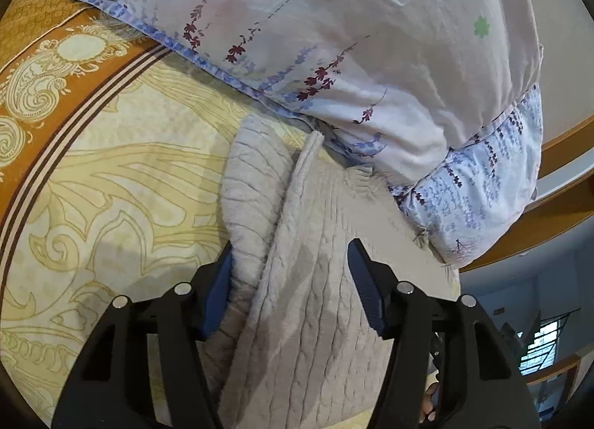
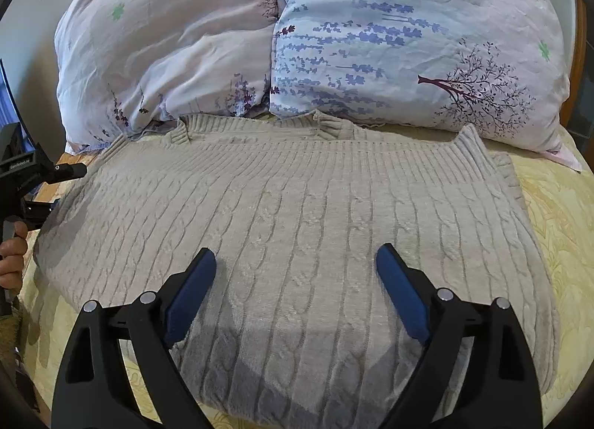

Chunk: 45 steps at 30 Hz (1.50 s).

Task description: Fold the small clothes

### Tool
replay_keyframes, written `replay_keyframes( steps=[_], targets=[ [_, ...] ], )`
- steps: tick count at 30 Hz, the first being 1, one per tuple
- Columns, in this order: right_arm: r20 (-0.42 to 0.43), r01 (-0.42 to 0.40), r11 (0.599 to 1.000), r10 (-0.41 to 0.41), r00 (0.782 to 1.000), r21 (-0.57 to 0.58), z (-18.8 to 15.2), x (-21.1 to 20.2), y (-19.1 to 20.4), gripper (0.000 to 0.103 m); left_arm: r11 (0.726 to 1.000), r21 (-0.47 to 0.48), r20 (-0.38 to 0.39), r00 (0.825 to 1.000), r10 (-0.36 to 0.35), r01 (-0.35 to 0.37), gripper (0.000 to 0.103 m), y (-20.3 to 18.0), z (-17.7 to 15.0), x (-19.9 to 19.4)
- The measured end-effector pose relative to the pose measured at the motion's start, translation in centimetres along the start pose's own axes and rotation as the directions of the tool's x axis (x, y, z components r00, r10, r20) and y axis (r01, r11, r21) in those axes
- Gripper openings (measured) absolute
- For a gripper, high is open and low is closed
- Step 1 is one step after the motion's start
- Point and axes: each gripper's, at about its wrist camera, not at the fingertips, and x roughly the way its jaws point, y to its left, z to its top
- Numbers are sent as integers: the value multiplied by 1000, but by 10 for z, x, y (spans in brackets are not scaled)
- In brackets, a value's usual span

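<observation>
A beige cable-knit sweater [image 2: 297, 221] lies folded flat on the bed, its ribbed hem toward the pillows. My right gripper [image 2: 296, 262] is open and hovers just above the sweater's near middle, holding nothing. In the left wrist view the sweater [image 1: 308, 302] runs between the fingers of my left gripper [image 1: 291, 256], which is open, its jaws standing either side of a folded edge at the sweater's side. The left gripper's body also shows at the left edge of the right wrist view [image 2: 33, 176].
Two floral pillows, a pink-white one [image 2: 167, 46] and a blue one [image 2: 408, 42], lie right behind the sweater. The bed has a yellow patterned cover [image 1: 111, 184] with an orange border [image 1: 44, 68]. A wooden bed frame [image 1: 564, 213] runs along the side.
</observation>
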Motion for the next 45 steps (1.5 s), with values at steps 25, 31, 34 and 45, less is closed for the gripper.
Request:
replay_keyframes(
  steps=[25, 31, 34, 45],
  targets=[
    [70, -14, 990, 4, 998, 141, -10, -38, -53, 91, 981, 105, 28, 985, -168, 165, 17, -124, -5, -6],
    [156, -23, 979, -10, 988, 205, -19, -65, -93, 91, 951, 145, -63, 962, -267, 273, 16, -193, -32, 36],
    [185, -21, 969, -25, 982, 245, -23, -75, -111, 91, 934, 133, -122, 941, -316, 331, 16, -221, -58, 65],
    [208, -166, 911, 92, 974, 376, -25, -89, -158, 91, 888, 112, -322, 862, -391, 445, 40, -247, -111, 115]
  ],
)
